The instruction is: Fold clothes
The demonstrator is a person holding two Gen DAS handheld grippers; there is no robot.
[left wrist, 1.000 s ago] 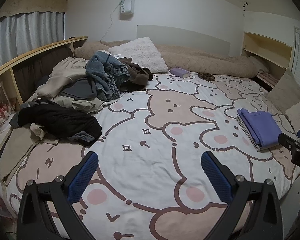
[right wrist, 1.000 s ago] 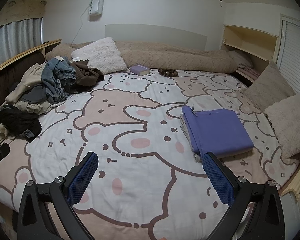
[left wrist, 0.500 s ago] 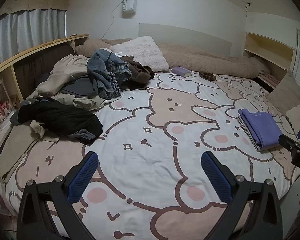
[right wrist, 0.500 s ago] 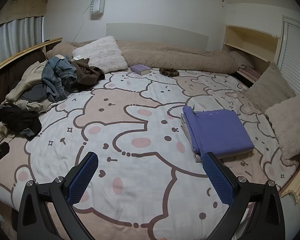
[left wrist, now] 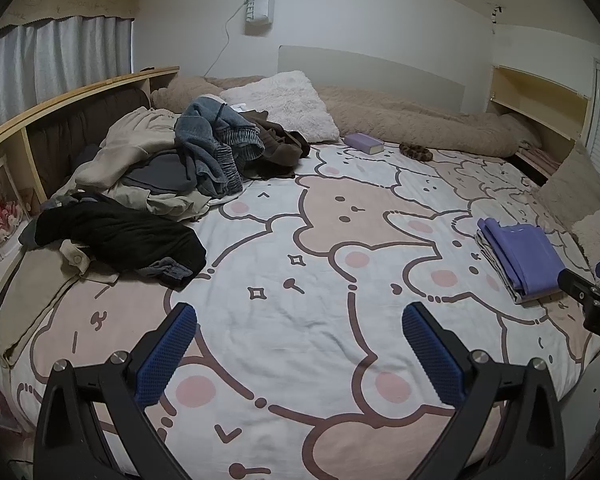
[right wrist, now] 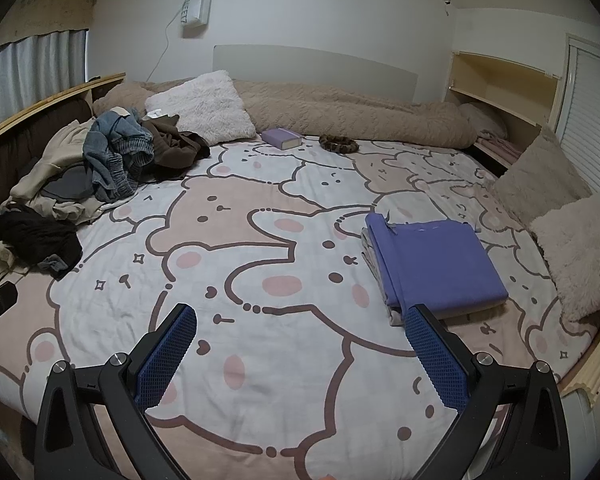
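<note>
A heap of unfolded clothes (left wrist: 172, 168) lies at the bed's left side, with a black garment (left wrist: 120, 232) nearest the front; the heap also shows in the right wrist view (right wrist: 100, 168). A folded purple garment (right wrist: 432, 264) on a small folded stack lies at the right, also in the left wrist view (left wrist: 520, 260). My left gripper (left wrist: 300, 356) is open and empty above the bear-print bedspread (left wrist: 320, 260). My right gripper (right wrist: 300, 356) is open and empty, just left of the purple stack.
A white pillow (left wrist: 284, 104), a long beige bolster (left wrist: 420, 124), a purple book (left wrist: 364, 144) and a brown scrunchie (left wrist: 416, 153) lie at the head of the bed. Two cushions (right wrist: 572, 216) line the right edge. Wooden shelves run along both sides.
Both grippers have drifted slightly forward and up, so the view widens a little. Both stay open. Nothing on the bed has moved.
</note>
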